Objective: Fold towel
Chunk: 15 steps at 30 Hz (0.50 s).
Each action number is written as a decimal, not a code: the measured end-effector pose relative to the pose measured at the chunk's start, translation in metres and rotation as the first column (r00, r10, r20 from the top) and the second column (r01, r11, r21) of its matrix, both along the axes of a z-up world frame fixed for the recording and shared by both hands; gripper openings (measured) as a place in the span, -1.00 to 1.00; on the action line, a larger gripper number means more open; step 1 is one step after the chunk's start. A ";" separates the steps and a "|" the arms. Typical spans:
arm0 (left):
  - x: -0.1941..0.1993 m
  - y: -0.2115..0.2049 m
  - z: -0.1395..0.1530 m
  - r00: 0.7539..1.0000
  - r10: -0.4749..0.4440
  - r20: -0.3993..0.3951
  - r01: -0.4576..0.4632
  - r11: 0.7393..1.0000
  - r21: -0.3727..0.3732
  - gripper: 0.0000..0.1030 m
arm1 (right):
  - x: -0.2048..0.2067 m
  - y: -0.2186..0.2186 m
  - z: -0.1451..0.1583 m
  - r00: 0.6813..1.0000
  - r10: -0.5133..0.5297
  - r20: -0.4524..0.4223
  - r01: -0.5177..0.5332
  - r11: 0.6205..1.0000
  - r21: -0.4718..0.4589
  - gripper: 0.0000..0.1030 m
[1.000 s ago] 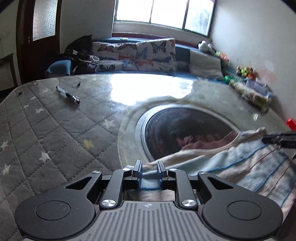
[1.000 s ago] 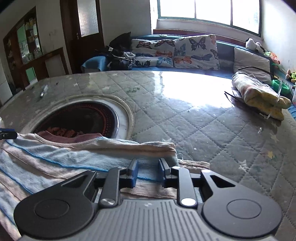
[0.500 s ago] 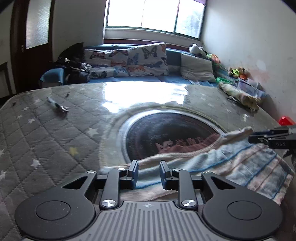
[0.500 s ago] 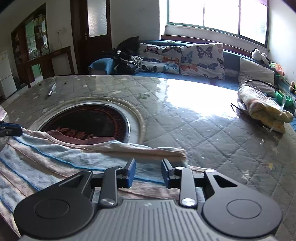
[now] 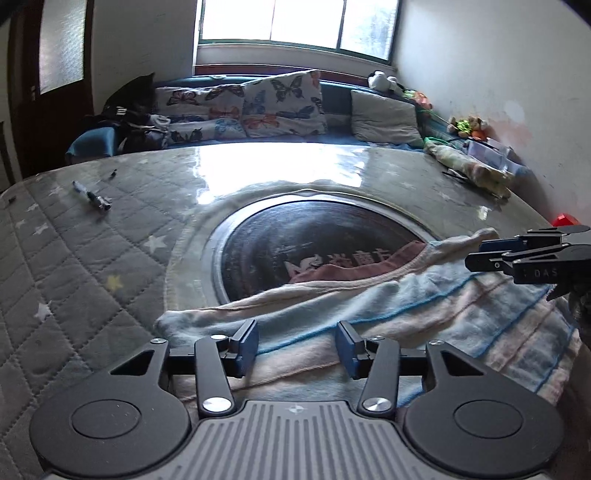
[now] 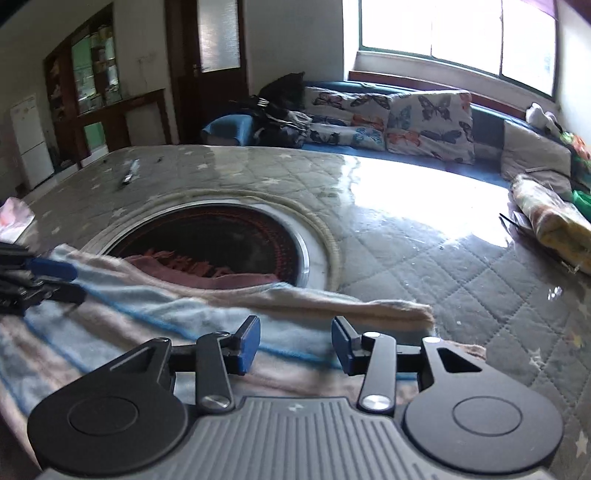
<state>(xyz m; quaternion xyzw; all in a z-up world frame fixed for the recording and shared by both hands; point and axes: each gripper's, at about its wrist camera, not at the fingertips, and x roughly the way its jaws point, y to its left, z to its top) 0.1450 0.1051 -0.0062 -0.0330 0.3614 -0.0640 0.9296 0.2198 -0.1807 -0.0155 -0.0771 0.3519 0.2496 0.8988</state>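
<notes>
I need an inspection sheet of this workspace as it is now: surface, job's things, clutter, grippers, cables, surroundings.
Surface: quilted grey table cover with stars, glossy, with a round dark inset in the middle.
Job's things: striped towel, folded over, its far edge lying over the inset's near rim.
Clutter: pen at far left; bagged bundle at far right.
Grippers: left gripper open, above the towel; right gripper open, above the towel.
Cables: nothing seen.
Surroundings: butterfly cushions on a bench, window, wooden door.
</notes>
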 end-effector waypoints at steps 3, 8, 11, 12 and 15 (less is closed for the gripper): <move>0.000 0.009 0.000 1.000 0.026 -0.006 -0.026 1.000 -0.007 0.03 | 0.009 -0.002 -0.001 1.000 -0.024 -0.008 0.024 1.000 0.000 -0.16; -0.013 0.023 0.013 0.998 0.063 0.029 -0.063 0.998 -0.016 0.08 | -0.002 0.000 0.009 1.000 0.006 0.028 -0.006 1.000 -0.018 -0.10; -0.022 0.033 0.018 0.994 0.098 0.037 -0.098 0.995 -0.019 0.13 | -0.022 0.010 0.016 0.997 0.068 0.043 -0.067 0.997 -0.027 -0.06; -0.025 0.036 0.018 0.993 0.111 0.036 -0.110 0.994 -0.019 0.15 | -0.029 0.014 0.017 0.995 0.090 0.049 -0.088 0.996 -0.030 -0.05; -0.032 0.047 0.016 0.989 0.148 0.021 -0.147 0.989 -0.021 0.27 | -0.051 0.029 0.025 0.985 0.164 0.059 -0.162 0.986 -0.036 -0.01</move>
